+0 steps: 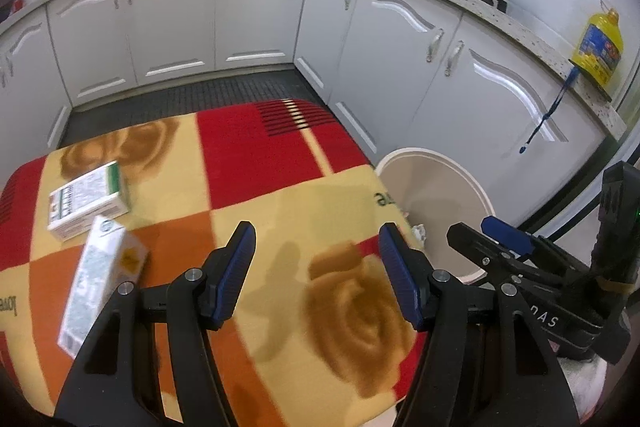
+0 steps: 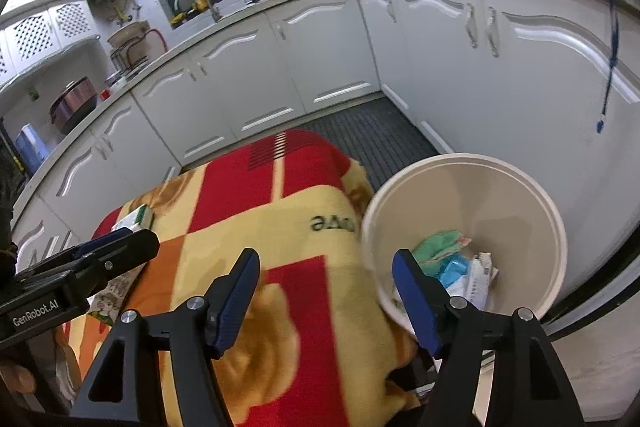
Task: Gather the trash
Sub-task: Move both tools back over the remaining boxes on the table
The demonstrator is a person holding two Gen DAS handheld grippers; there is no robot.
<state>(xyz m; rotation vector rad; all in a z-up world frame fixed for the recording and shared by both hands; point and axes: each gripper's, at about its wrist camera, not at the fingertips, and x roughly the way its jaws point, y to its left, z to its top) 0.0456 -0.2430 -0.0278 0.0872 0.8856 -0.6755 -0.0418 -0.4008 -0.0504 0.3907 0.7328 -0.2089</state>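
Trash [image 2: 460, 263], crumpled green, blue and white, in cream bin [image 2: 520, 195]; both tongs [image 1: 316, 259] [image 2: 324, 279] spread, empty.

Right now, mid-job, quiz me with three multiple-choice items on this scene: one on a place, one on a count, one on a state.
1. Where does the bin stand?
A. On the blanket-covered table
B. On the floor beside the table's edge, by the cabinets
C. On the countertop

2. How many cardboard boxes lie on the blanket in the left wrist view?
A. None
B. Two
C. Five

3. What is between the pads of the left gripper?
A. Nothing, the jaws stand apart
B. A box
C. A crumpled wrapper

Answers:
1 B, its rim sits below the table edge, next to the white cabinets.
2 B, a green-striped box and a taller box sit at the left of the blanket.
3 A, only blanket shows between the blue pads.
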